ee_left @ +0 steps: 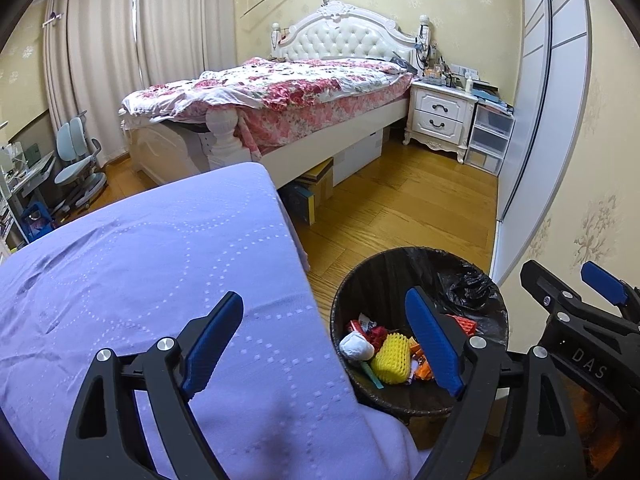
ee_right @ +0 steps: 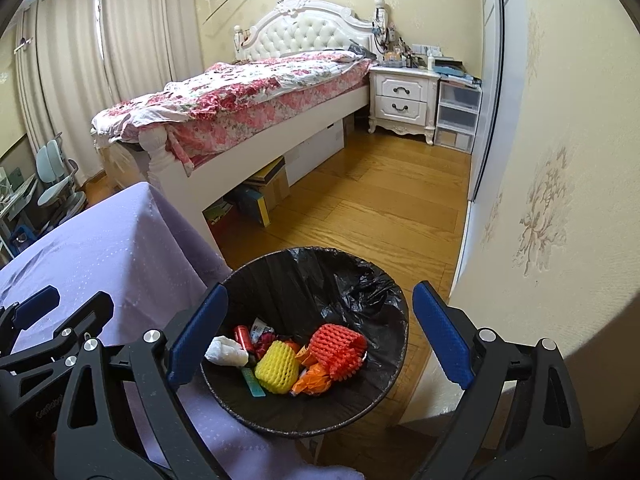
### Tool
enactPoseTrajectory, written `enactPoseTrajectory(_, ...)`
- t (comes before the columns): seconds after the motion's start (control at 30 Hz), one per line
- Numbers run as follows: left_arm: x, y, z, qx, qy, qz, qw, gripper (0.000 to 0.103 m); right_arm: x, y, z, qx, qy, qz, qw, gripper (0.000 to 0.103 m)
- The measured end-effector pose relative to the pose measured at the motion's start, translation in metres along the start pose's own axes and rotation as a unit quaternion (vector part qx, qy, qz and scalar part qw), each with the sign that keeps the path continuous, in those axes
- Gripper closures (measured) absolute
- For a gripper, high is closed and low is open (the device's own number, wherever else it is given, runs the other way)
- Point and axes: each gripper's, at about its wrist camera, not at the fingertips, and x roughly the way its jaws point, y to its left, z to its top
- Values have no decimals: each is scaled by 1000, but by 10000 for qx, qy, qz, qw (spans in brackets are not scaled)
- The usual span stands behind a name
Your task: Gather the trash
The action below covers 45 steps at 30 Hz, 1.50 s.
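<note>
The right gripper (ee_right: pixel 320 332) hangs above the trash bin (ee_right: pixel 396 320) with its two blue fingers (ee_right: pixel 438 336) spread wide and nothing between them — the bin's round mouth sits in the gap, its near rim below the left finger and its far rim beyond both tips. Inside, on the black liner (ee_right: pixel 352 280), lie a yellow foam net (ee_right: pixel 276 366), an orange foam net (ee_right: pixel 340 350), a white crumpled tissue (ee_right: pixel 226 352), a red can (ee_right: pixel 243 336) and orange wrappers (ee_right: pixel 314 384), all heaped at the bottom, below the fingertips. The left gripper (ee_left: pixel 324 344) is released too, empty; its left finger (ee_left: pixel 212 344) stands over the lilac tablecloth (ee_left: pixel 140 260), while its right finger crosses the bin's left rim. The cloth's edge drops just beside the bin, touching or nearly touching its left wall; which of the two cannot be told. To the right of the right gripper's outer finger the patterned wall (ee_right: pixel 560 180) stands close. Beyond the fingertips the wooden floor (ee_right: pixel 380 200) lies open as far as the bed (ee_right: pixel 248 96) and the white nightstand (ee_right: pixel 404 96) — with boxes (ee_right: pixel 268 188) pushed under the bed frame.
</note>
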Motion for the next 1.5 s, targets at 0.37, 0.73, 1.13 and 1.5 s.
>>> enactPoseTrajectory(0.37, -43, 29, -16, -71, -269, 514, 9983, 16, -43, 19, -6, -154, -258, 125, 9995, 12)
enactPoseTrajectory(0.73, -76, 52, -32, -458, -401, 586, 9964, 16, -73, 32, -17, -317, -362, 230, 9986, 12)
enactPoseTrajectory(1.13, -85, 54, -37, -521, -471, 570, 9959, 16, -85, 36, -23, -354, -400, 261, 9982, 12)
enactPoseTrajectory(1.5, -86, 54, -38, -544, -453, 571, 9959, 16, -87, 41, -24, -379, -363, 282, 9982, 12)
